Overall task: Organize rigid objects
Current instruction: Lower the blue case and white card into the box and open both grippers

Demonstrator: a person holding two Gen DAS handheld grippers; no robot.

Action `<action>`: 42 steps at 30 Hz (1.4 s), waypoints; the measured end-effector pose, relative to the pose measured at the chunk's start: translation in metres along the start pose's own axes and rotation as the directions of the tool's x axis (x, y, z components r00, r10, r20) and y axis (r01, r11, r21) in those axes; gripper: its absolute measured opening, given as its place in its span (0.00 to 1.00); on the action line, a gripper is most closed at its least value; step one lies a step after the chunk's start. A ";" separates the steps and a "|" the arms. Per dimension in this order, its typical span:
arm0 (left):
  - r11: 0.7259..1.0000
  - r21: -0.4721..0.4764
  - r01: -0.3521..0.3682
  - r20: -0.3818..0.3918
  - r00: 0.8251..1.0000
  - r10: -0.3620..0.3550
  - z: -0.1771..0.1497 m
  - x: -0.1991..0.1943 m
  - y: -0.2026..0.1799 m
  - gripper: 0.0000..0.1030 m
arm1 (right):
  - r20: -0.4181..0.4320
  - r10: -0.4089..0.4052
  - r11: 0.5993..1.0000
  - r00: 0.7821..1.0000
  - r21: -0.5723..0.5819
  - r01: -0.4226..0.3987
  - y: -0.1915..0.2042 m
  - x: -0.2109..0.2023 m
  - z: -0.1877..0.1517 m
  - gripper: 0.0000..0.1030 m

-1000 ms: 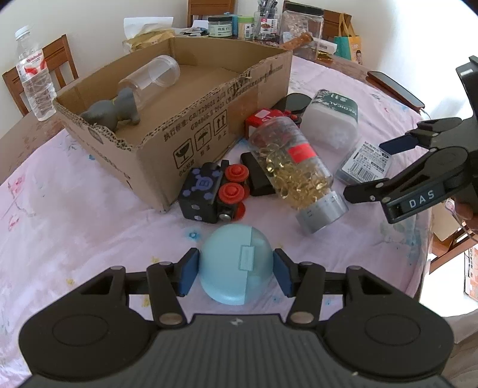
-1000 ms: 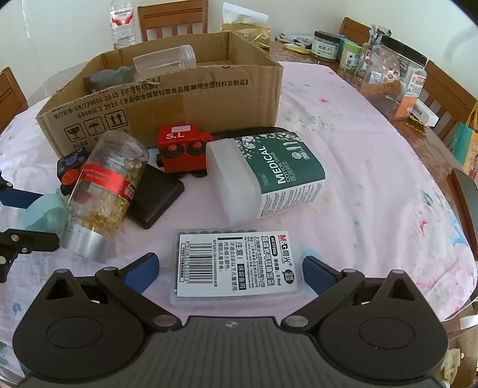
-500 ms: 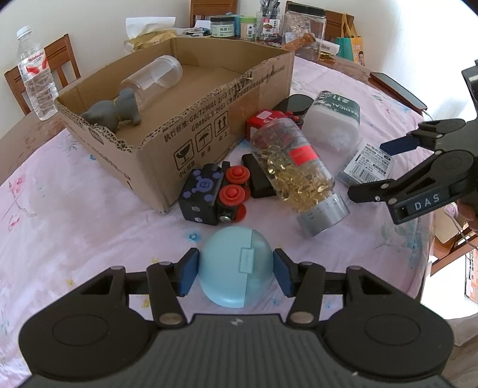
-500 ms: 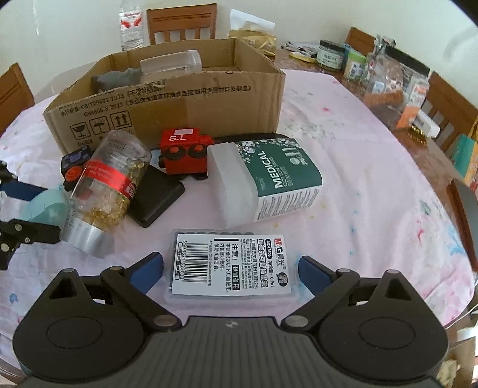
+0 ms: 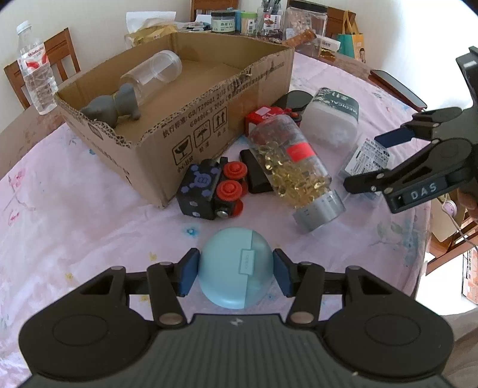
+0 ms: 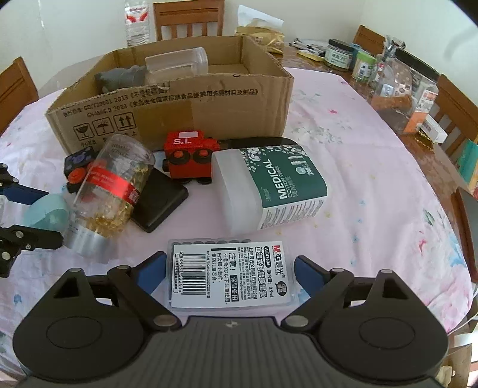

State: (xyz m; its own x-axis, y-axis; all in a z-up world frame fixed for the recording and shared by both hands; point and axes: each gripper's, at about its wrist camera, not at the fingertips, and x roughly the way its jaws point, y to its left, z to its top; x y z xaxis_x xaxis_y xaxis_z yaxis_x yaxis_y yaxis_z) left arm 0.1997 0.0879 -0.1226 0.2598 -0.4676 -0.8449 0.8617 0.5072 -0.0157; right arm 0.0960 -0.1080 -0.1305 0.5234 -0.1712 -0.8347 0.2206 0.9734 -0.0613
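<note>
A pale blue case point(image 5: 236, 268) is gripped by the left gripper point(image 5: 236, 273), while a flat labelled pack point(image 6: 231, 273), loosely straddled by the closing right gripper point(image 6: 230, 271), could be skidded across the counter point(image 6: 373, 185)

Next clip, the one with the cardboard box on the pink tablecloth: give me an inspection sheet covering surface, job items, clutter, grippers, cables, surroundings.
Surface: pink tablecloth, flat.
Job's things: cardboard box holds a grey figure and a clear jar. Outside it lie a capsule bottle, black toy train, red toy train, cotton swab tub and flat black case.
Clutter: jars and packets at the table's far edge.
Grippers: left gripper shut on the blue case; right gripper closing around the labelled pack, pads not yet pressing.
Cables: a thin white cord beyond the table edge.
Surroundings: wooden chairs, water bottle.
</note>
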 end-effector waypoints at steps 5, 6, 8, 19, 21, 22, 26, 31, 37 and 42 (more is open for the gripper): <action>1.000 -0.013 -0.005 -0.012 1.000 0.005 0.004 -0.009 -0.001 0.51 | -0.005 0.020 0.999 1.000 -0.036 -0.020 -0.005 -0.012 0.009 0.91; 1.000 -0.016 -0.006 -0.011 1.000 0.006 0.006 -0.013 -0.001 0.51 | -0.001 0.027 0.999 1.000 -0.045 -0.027 -0.007 -0.016 0.011 0.91; 1.000 -0.024 -0.015 -0.014 1.000 0.014 0.010 -0.020 -0.002 0.51 | -0.002 0.038 0.998 0.999 -0.059 -0.038 -0.011 -0.023 0.018 0.91; 0.994 -0.099 -0.049 0.091 0.994 0.058 0.063 -0.075 -0.006 0.51 | 0.061 0.172 0.971 0.983 -0.181 -0.159 -0.034 -0.061 0.073 0.91; 0.991 -0.115 -0.064 0.118 0.990 0.078 0.076 -0.078 -0.005 0.51 | 0.080 0.198 0.961 0.977 -0.212 -0.177 -0.035 -0.064 0.085 0.91; 0.990 -0.118 -0.075 0.126 0.988 0.090 0.081 -0.077 -0.004 0.51 | 0.087 0.210 0.956 0.974 -0.228 -0.186 -0.036 -0.065 0.091 0.91; 0.982 -0.141 -0.127 0.153 0.977 0.148 0.103 -0.071 0.000 0.51 | 0.114 0.268 0.934 0.957 -0.274 -0.229 -0.039 -0.067 0.116 0.91; 0.969 -0.182 -0.167 0.145 0.970 0.194 0.121 -0.052 0.011 0.51 | 0.129 0.311 0.916 0.942 -0.304 -0.260 -0.042 -0.060 0.140 0.91; 0.949 -0.240 -0.204 0.102 0.967 0.234 0.127 -0.025 0.020 0.51 | 0.113 0.333 0.901 0.936 -0.332 -0.280 -0.046 -0.042 0.159 0.91; 0.925 -0.310 -0.221 0.068 0.965 0.253 0.129 -0.002 0.028 0.51 | 0.087 0.352 0.891 0.932 -0.338 -0.305 -0.048 -0.027 0.167 0.91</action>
State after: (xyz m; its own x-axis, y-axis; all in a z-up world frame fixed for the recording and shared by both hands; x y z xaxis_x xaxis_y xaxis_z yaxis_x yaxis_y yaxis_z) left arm 0.2791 0.0096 -0.0530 0.4985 -0.3717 -0.7831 0.6041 0.7969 0.0064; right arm 0.2085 -0.1753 -0.0133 0.6374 0.1697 -0.7516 -0.2407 0.9705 0.0150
